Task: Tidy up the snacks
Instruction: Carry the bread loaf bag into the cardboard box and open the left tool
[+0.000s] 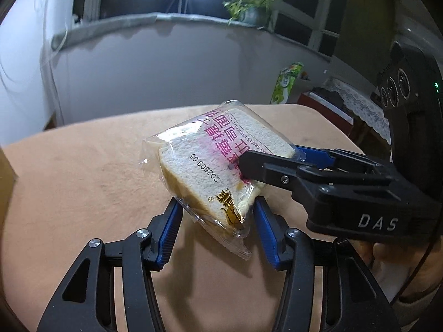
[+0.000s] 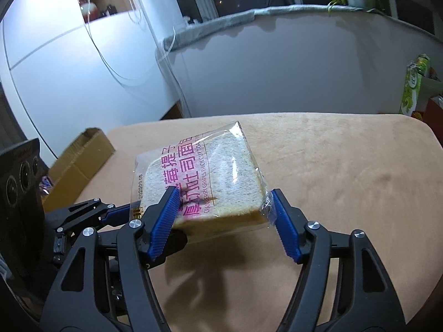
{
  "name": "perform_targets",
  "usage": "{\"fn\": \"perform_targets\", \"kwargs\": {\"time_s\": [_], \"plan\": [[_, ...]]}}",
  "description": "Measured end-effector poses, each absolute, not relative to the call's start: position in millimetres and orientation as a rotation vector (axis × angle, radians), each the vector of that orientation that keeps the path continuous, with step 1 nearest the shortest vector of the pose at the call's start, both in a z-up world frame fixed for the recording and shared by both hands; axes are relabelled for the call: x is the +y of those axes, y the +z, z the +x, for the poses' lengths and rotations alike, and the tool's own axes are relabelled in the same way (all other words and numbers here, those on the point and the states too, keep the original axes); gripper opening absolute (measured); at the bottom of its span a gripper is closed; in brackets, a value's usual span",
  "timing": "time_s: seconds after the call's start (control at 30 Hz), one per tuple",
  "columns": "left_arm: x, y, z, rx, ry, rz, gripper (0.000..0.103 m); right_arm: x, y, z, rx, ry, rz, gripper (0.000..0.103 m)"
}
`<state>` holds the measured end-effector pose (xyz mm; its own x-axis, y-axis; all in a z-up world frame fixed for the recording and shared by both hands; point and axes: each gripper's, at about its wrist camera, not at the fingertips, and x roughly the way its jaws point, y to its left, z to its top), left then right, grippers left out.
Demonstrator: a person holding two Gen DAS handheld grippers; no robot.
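Both the left gripper [image 1: 217,207] and the right gripper [image 2: 224,203] squeeze the bread bag [image 1: 216,166] in mid-frame, so it stays up off the table [image 1: 83,179].

bread bag [image 2: 210,182]: "CRANBERRY GRAPES THICK CUT", "202509 05" | right gripper [image 1: 272,163]: "DAS"

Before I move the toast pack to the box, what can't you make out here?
- Cardboard box: right wrist view; interior hidden by its flap and the left gripper.
- Toast pack: underside hidden in both views.
- Right gripper: left wrist view; far finger mostly behind the pack.
- Green package: print too small.
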<state>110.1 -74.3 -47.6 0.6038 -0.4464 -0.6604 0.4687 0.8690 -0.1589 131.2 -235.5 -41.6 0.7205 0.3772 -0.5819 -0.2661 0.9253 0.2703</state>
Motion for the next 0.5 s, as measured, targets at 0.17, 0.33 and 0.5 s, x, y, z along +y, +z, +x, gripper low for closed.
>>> {"fn": "perform_targets", "kwargs": {"time_s": [0.17, 0.33, 0.5], "plan": [[-61, -34, 89, 0.727, -0.525, 0.039, 0.052, -219, -25, 107, 0.646, 0.373, 0.148, 0.069], [-42, -19, 75, 0.69, -0.5, 0.031, 0.052, -194, -6, 91, 0.611, 0.399, 0.113, 0.069], [-20, -8, 64, 0.652, -0.462, 0.014, 0.052, -160, 10, 85, 0.591, 0.434, 0.064, 0.069]]}}
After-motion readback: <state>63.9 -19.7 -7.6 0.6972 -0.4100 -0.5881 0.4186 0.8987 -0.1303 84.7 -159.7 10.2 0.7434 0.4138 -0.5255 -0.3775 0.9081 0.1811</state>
